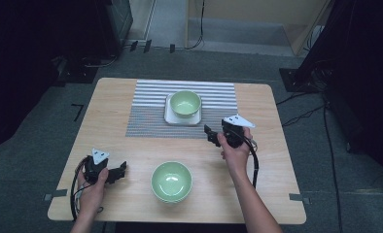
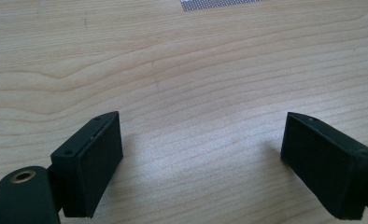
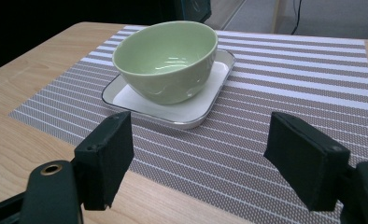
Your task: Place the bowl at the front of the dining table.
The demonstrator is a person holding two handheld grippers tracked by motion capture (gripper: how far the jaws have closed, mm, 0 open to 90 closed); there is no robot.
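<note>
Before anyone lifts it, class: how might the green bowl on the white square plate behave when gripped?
The green bowl looks glazed and glossy, so probably slippery and breakable. Its rounded wall narrows to a small base, so a sideways push may tip it or slide it across the white square plate.

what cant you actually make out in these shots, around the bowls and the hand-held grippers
- Underside of the far green bowl in the right gripper view: its own body hides where it meets the white square plate.
- Near green bowl in the high view: too small to tell whether it is one bowl or a stack.
- Left hand-held gripper in the left gripper view: the bottom edge cuts off its body.
- Right hand-held gripper in the high view: the hand covers its grip.
</note>
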